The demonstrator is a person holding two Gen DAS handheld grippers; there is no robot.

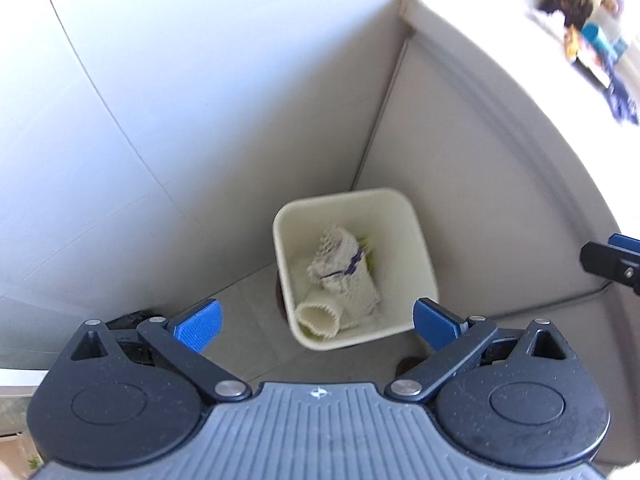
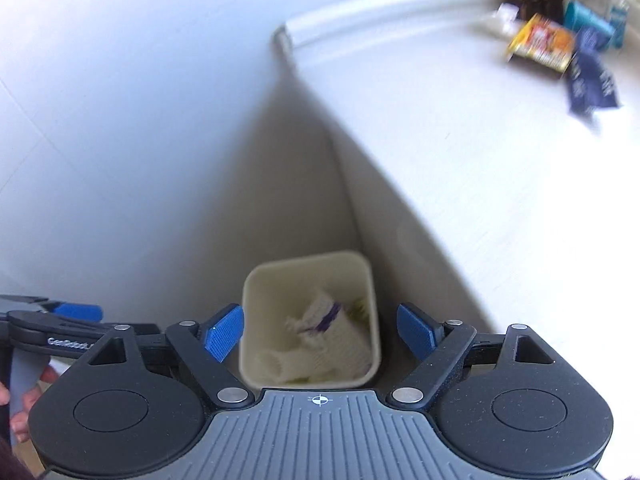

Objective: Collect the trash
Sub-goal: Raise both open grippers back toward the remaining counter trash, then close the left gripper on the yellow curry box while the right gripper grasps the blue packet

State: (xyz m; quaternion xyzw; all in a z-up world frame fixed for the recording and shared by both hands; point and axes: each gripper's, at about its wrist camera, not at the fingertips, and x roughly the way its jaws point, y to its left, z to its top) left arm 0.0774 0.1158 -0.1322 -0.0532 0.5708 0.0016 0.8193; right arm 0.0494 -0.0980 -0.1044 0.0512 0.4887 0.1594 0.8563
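A pale floor corner, bounded by a white wall and the side of a white counter (image 2: pixel 500 168), holds a small cream bin (image 1: pixel 420 248). The trash (image 1: pixel 344 276) lies inside this bin: crumpled white foam netting with a purple mark, a short ribbed sleeve of the same netting nearest the bin's front rim, and something green half hidden beneath. Such netting is judged very light, soft and springy; it would compress under the pads and is best pinched across a bunched fold rather than at a loose edge. The bin itself appears to be thin, stiff plastic, best taken at its rim. Above the bin, the left gripper (image 1: pixel 316 322) hangs with jaws spread wide and nothing between them; the right gripper (image 2: pixel 320 332), also over the bin, stands wide and empty. On the counter, well away from the bin, blurred packets (image 2: pixel 560 36) remain, probably the next items to collect.
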